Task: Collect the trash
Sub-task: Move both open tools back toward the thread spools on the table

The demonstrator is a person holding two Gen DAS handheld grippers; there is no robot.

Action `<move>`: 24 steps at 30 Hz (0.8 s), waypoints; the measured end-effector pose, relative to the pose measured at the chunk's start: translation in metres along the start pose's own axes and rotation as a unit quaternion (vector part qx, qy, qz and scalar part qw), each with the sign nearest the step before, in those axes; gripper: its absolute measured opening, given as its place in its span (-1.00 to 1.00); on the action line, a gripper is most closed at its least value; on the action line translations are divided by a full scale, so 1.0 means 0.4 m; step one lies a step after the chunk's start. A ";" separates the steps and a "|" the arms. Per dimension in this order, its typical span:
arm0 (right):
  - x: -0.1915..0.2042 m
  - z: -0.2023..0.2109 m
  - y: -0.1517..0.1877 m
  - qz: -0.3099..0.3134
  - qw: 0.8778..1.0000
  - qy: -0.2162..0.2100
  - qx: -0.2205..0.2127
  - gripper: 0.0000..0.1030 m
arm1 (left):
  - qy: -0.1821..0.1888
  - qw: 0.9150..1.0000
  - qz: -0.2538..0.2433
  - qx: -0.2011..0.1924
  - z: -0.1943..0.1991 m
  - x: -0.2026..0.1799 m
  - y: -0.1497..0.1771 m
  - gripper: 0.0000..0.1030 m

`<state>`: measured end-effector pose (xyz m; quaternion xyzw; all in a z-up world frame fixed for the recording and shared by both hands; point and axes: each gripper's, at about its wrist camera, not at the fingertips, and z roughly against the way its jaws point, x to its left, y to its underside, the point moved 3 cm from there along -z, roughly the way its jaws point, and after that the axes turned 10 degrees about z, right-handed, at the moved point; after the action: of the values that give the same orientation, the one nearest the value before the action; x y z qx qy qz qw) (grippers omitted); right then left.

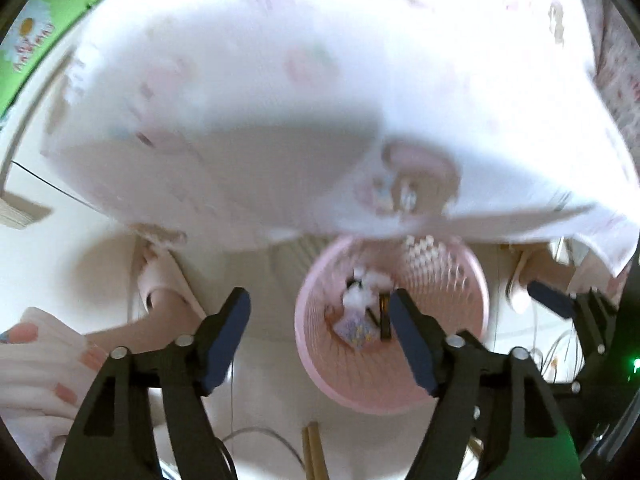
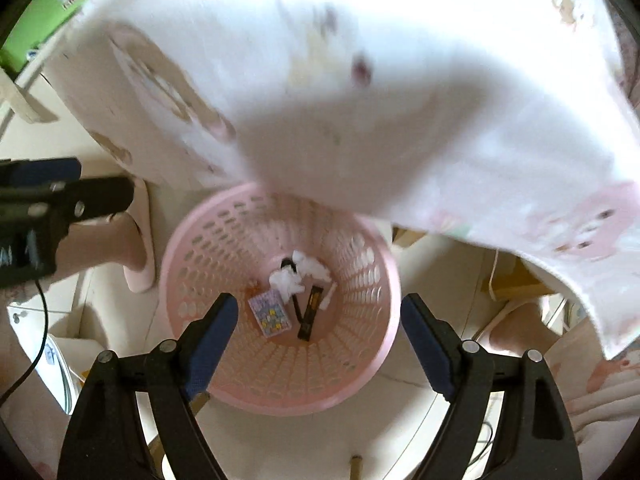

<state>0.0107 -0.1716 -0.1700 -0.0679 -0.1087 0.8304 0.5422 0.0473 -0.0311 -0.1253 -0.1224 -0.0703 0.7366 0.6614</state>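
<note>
Both tongs gape wide and hold nothing – left gripper [image 1: 320, 344], right gripper [image 2: 318, 342]. Below them stands 1 pink basket [image 2: 376, 364] holding 2 crumpled tissues [image 2: 286, 282], 1 patterned packet [image 2: 270, 314] and 1 black wrapper [image 2: 310, 314] – a white cloth [image 2: 360, 100] hangs above.

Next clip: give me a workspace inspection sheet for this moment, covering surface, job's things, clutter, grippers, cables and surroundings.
Surface: pale floor, mostly bare.
Job's things: pink basket on the floor holds crumpled tissues, a patterned packet and a dark wrapper.
Clutter: white printed cloth blurred above the basket, covering its far rim.
Grippers: left gripper and right gripper both have open, empty jaws.
Cables: black cable at left.
Surroundings: pink slipper, green box.
</note>
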 end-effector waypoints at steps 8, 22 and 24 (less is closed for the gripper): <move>-0.013 0.129 -0.016 -0.008 0.997 0.010 -0.079 0.65 | -0.024 0.988 0.023 -0.150 0.123 0.042 -0.041 0.72; -0.041 0.334 -0.042 -0.031 0.965 0.064 -0.251 0.65 | 0.030 0.953 0.038 -0.299 0.295 0.047 -0.053 0.87; -0.044 0.350 -0.044 -0.036 0.961 0.071 -0.264 0.65 | 0.049 0.954 0.041 -0.293 0.302 0.054 -0.049 0.95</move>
<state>0.0009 -0.1959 -0.0304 -0.2634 -0.2882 0.7450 0.5408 0.0309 -0.0005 -0.0059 -0.3500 -0.2454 0.7033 0.5680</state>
